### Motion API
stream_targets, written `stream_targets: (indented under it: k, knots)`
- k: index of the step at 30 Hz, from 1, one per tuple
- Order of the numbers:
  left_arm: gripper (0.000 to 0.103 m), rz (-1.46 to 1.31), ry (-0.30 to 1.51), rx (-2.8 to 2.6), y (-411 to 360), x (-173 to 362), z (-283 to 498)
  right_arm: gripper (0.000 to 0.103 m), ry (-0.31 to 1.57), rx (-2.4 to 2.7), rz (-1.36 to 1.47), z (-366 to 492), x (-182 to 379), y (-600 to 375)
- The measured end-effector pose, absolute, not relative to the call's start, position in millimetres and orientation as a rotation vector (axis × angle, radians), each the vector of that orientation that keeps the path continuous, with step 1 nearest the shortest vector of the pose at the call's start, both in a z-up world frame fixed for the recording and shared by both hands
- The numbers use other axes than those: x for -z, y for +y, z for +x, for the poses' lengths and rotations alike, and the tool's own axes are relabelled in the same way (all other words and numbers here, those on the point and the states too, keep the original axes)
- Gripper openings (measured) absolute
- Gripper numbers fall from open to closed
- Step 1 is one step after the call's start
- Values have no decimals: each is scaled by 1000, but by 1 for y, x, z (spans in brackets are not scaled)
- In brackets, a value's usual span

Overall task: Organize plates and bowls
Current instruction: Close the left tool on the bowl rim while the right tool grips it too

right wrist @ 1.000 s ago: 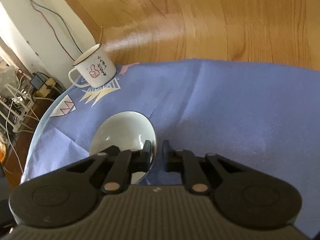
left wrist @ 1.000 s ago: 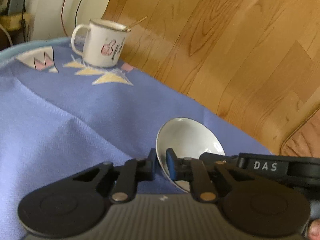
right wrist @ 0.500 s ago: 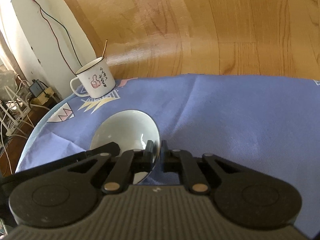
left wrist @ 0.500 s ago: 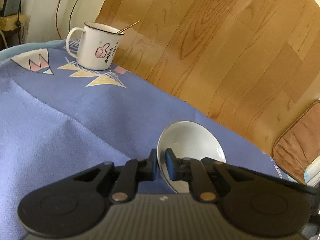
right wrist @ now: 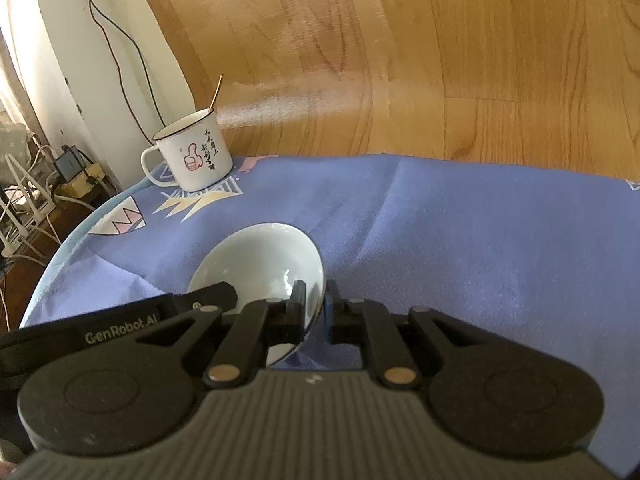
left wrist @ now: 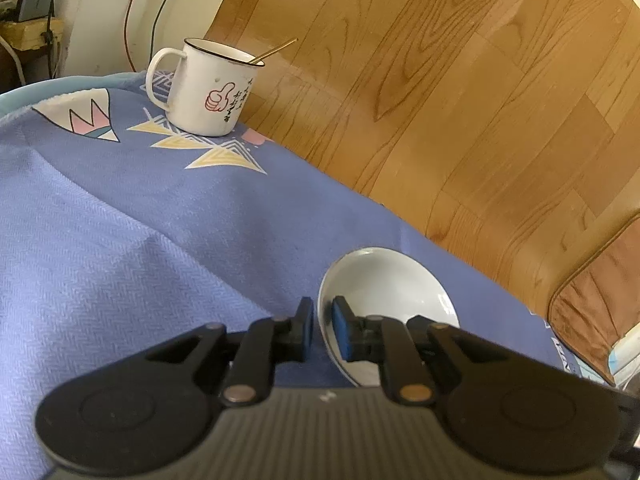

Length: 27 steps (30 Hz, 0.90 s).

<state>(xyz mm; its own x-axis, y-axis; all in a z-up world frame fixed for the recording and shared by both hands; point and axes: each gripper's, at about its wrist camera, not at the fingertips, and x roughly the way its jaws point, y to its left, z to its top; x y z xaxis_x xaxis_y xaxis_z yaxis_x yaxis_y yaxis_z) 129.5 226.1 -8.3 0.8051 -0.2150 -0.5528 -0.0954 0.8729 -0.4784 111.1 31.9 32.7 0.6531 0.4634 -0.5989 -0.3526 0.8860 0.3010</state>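
A small white bowl [left wrist: 384, 292] is held tilted above the blue tablecloth [left wrist: 120, 260]. My left gripper [left wrist: 322, 326] is shut on its left rim. My right gripper [right wrist: 316, 306] is shut on the right rim of the same bowl [right wrist: 256, 260]. The left gripper's black body [right wrist: 120, 324] shows at the lower left of the right wrist view. The bowl's underside is hidden.
A white enamel mug [left wrist: 208, 88] with a red thumbs-up and a thin stick in it stands at the table's far edge; it also shows in the right wrist view [right wrist: 192, 156]. Wooden floor [left wrist: 460, 100] lies beyond the edge. Cables and a power strip [right wrist: 64, 172] sit at the left.
Both grippers, still shut on the bowl, have moved back and up a little; the mug looks farther off in the right wrist view and the bowl sits lower in the left wrist view.
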Motion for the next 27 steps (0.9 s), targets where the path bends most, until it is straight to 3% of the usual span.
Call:
stream_targets:
  k: [27]
  knots:
    - [9, -530, 564, 168, 225, 2, 123, 12, 665, -437, 177, 92, -38, 17]
